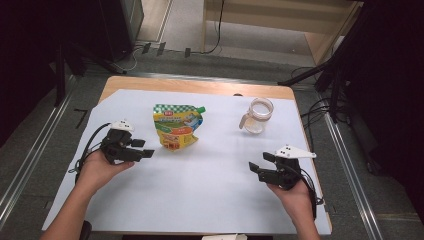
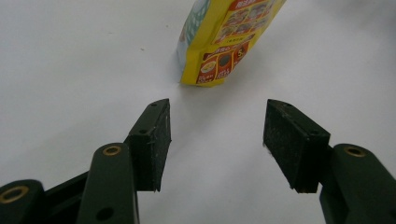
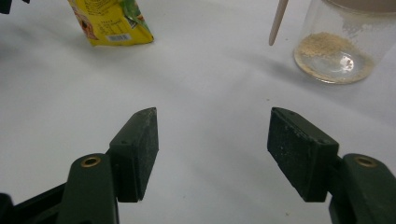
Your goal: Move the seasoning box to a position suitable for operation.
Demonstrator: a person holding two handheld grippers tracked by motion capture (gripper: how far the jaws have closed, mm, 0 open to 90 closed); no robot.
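My left gripper (image 1: 145, 148) has its jaws apart and holds nothing. The yellow pouch (image 1: 176, 126) lies just right of it and slightly higher in the high view, near but not touching, with its long axis running up the frame. My right gripper (image 1: 259, 167), also apart and empty, sits lower right, well away from the pouch; the glass jar (image 1: 259, 116) is above it.

Pouch (image 1: 177, 126) left of jar (image 1: 260, 115), both on table (image 1: 210, 200).
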